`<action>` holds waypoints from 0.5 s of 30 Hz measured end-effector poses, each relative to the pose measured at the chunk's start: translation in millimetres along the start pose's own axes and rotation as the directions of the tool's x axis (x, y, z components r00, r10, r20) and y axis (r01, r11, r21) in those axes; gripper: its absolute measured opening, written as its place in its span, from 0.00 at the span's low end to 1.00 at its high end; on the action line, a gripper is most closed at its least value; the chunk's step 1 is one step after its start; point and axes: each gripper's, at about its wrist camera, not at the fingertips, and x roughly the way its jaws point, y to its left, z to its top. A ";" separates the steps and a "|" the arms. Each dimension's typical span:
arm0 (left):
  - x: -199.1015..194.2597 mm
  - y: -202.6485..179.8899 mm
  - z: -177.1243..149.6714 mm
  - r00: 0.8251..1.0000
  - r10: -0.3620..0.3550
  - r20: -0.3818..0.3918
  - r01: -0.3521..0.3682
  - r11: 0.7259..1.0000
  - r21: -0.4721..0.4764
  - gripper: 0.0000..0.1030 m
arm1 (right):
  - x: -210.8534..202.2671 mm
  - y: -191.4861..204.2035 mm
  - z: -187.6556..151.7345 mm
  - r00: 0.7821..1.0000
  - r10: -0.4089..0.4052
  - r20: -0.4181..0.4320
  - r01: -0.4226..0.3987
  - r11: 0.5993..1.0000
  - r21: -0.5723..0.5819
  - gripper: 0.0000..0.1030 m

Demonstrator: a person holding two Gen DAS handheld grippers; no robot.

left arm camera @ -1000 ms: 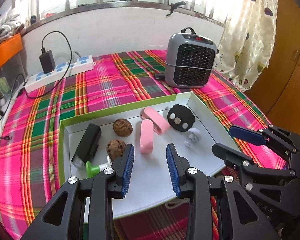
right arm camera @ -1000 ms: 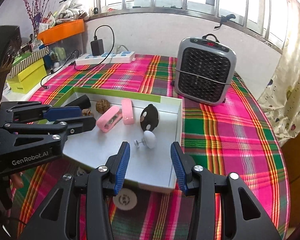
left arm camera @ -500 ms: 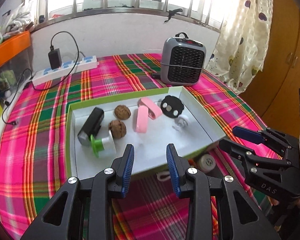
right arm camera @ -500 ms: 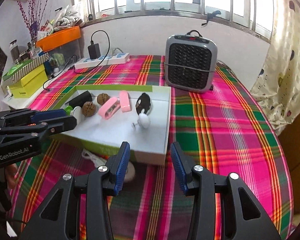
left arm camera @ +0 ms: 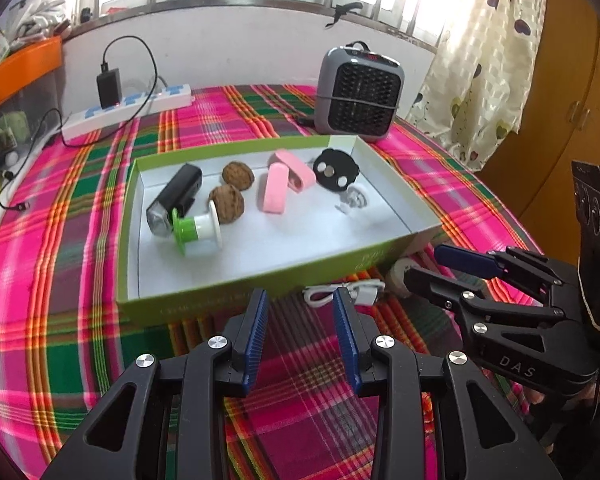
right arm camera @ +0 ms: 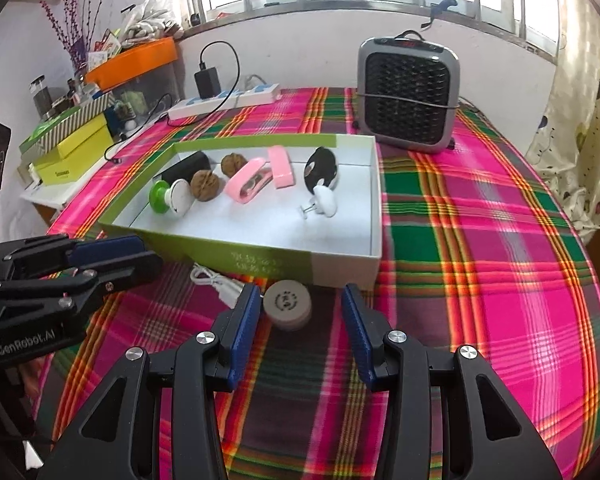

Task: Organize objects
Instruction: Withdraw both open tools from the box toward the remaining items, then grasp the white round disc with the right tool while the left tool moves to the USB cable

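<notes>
- Black two-finger left gripper [left arm camera: 300,308] with ribbed blue pads hovers with its jaws partly apart and nothing between them, over the cloth just before the box's near wall; the right gripper [right arm camera: 298,304] hovers likewise, parted and empty, just short of a round puck.
- Pink, green and orange plaid woven tablecloth [right arm camera: 480,240] covers the table.
- Shallow rectangular cardboard box [left arm camera: 260,276], lime green outside and white inside, has its long axis running across the left wrist view.
- Grey plastic fan heater [right arm camera: 408,100] with a black honeycomb grille stands upright behind the box.
- Black oblong torch [left arm camera: 176,198] lies in the box's left part, lens toward the near left.
- Green and white plastic spool [left arm camera: 196,230] lies on its side, touching the torch.
- Two pink oblong cases [left arm camera: 286,182] lie mid-box.
- Two wrinkled brown walnuts [left arm camera: 228,202] sit between torch and cases.
- Cream round puck [right arm camera: 288,304] rests on the cloth outside the near wall.
- White coiled cable [left arm camera: 340,294] lies beside it.
</notes>
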 end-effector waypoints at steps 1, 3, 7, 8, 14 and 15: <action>0.8 0.9 -0.6 1.000 -0.004 -0.002 0.004 1.000 -0.003 0.30 | 1.5 0.3 -0.1 1.000 -0.001 -0.003 0.001 1.000 -0.001 0.43; 2.3 2.5 -1.3 1.000 -0.010 -0.008 0.010 1.000 -0.010 0.30 | 4.8 0.7 -1.2 1.000 -0.004 -0.012 0.004 1.000 0.000 0.43; 5.3 3.3 -1.6 1.000 -0.026 -0.010 0.026 1.000 -0.016 0.30 | 11.1 -1.1 -2.4 0.999 -0.007 -0.036 0.007 1.000 0.013 0.43; 6.8 3.1 -1.9 0.999 -0.033 -0.014 0.033 0.999 -0.014 0.30 | 12.5 -1.5 -2.4 0.999 -0.006 -0.040 0.007 1.000 0.017 0.43; 15.4 -1.4 -3.2 0.998 -0.047 -0.040 0.048 0.999 0.001 0.30 | 16.6 -5.1 -1.6 0.998 0.002 -0.058 0.000 0.999 0.042 0.43; 16.4 -2.1 -2.8 0.998 -0.050 -0.042 0.051 0.999 0.002 0.30 | 16.4 -5.6 -1.7 0.998 0.004 -0.058 -0.002 0.999 0.044 0.43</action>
